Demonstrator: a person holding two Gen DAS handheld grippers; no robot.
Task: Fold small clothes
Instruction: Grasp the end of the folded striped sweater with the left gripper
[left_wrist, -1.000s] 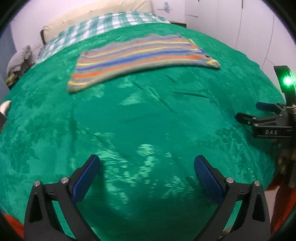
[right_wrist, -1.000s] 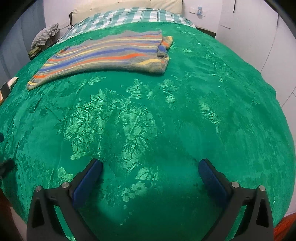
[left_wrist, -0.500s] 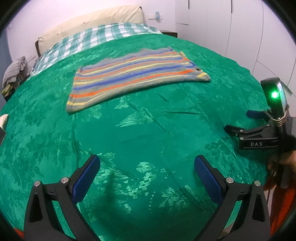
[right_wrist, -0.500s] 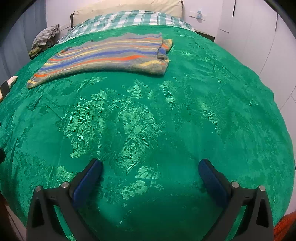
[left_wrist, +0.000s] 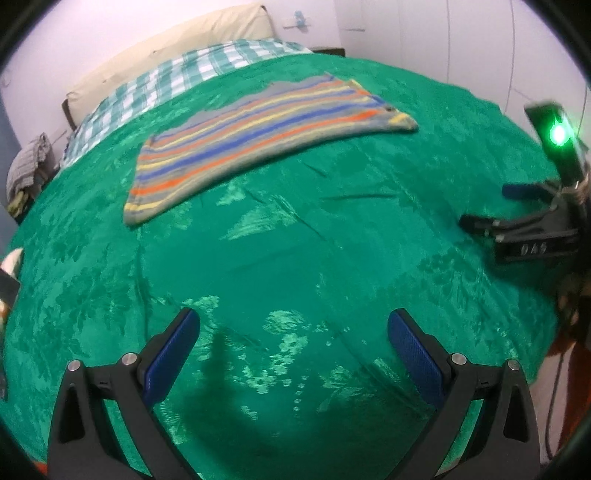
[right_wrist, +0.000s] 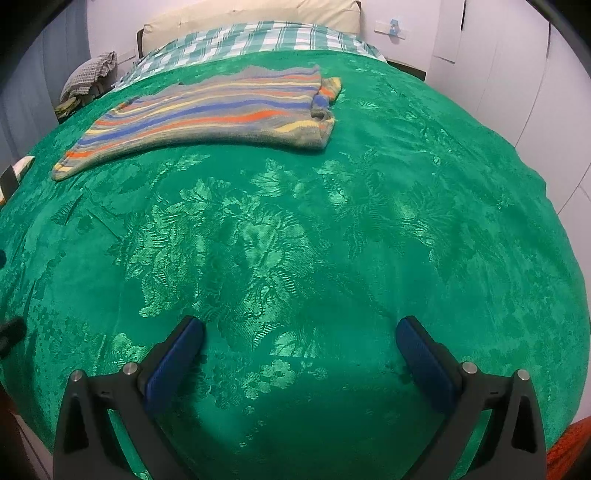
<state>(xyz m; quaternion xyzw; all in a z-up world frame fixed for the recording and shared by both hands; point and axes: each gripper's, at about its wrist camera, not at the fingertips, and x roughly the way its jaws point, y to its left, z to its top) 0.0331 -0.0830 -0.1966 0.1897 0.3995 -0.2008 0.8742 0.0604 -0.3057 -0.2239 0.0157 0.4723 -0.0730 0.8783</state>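
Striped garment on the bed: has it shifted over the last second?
No. In the right wrist view the striped garment keeps the same spot against the checked sheet and the green bedspread; only the cameras moved slightly.

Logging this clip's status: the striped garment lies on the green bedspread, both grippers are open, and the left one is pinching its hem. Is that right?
Not quite. The left gripper pinches nothing: in the left wrist view its jaws stand wide apart over bare green bedspread, well short of the striped garment. The rest holds: the garment lies on the bedspread and the right gripper is open too.

Both tongs agape, empty
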